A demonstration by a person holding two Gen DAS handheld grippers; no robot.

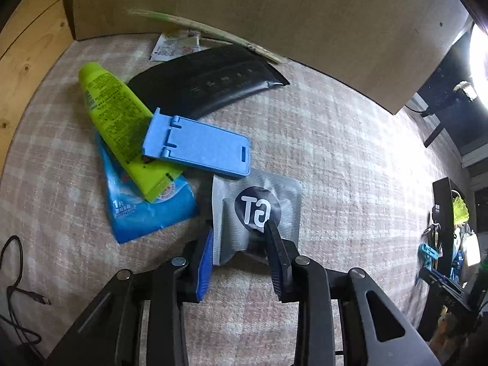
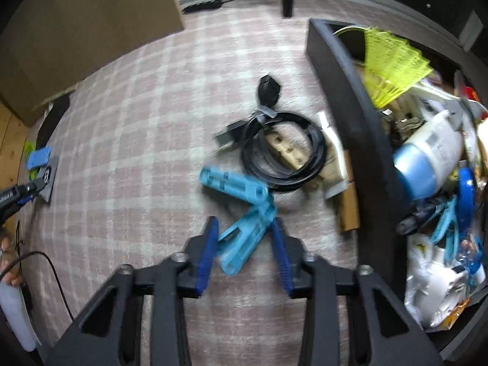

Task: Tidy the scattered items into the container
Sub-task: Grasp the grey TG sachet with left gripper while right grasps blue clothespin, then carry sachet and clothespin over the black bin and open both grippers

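**On the rug: both grippers closing on light items**

Beside the black bin [image 2: 350, 128], on the checked rug [image 1: 335, 158], the right gripper [image 2: 245, 244] points steeply down, its jaws straddling one leg of a folded blue clip [image 2: 244, 213]. Whether the pads press it yet I cannot tell. It looks like stiff, light plastic, best taken mid-leg, since the hinge may swing.

Well apart, near the pile with the green tube [image 1: 119, 122], the left gripper [image 1: 241, 244] also points steeply down, its jaws pinching the near edge of a grey foil sachet [image 1: 259, 210], which buckles between them. The sachet looks thin, slick and floppy, so a deeper bite seems safer.
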